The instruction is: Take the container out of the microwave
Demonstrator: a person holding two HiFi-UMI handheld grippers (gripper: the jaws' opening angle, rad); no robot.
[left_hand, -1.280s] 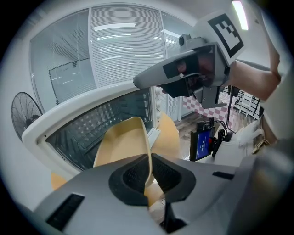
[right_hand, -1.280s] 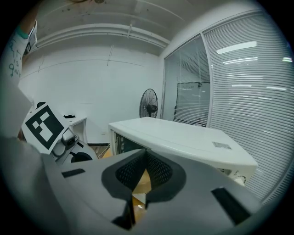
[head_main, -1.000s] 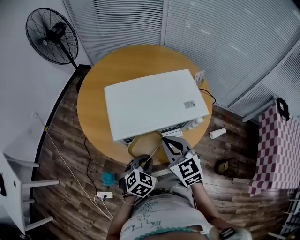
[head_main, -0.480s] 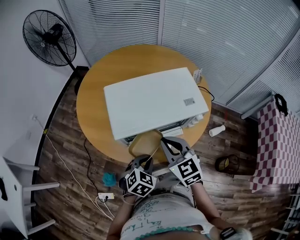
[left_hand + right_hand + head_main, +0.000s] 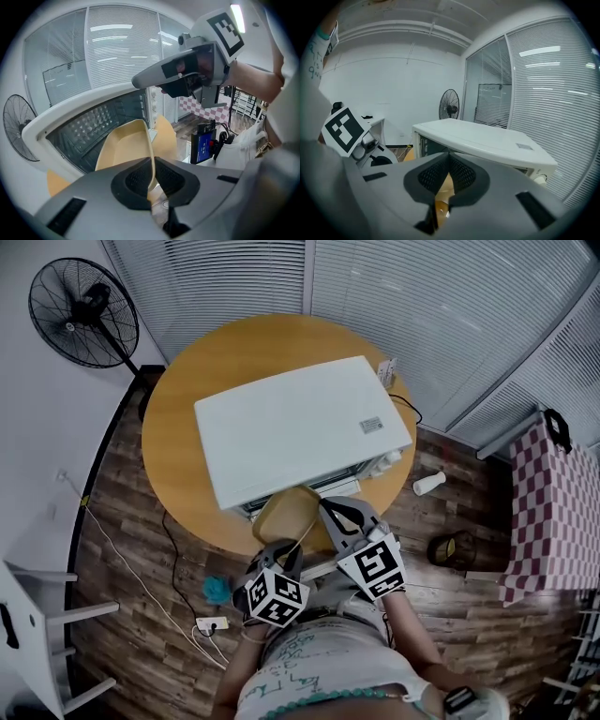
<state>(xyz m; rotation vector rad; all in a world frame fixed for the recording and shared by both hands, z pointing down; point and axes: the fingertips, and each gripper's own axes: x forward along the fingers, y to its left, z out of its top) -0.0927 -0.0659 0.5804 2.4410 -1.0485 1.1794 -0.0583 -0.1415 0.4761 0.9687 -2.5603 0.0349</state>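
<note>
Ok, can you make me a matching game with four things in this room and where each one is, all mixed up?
Things:
1. microwave
2. tan container
3. black fan
4. checked cloth

Places:
A. pinched by its rim in the left gripper
B. far right of the head view
C. on the round wooden table
D. top left of the head view

Pairs: 1-C, 2-A, 3-D, 4-B

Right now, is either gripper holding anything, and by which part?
The left gripper is clamped on the tan container by its thin side wall at the rim. The right gripper is shut on nothing.
</note>
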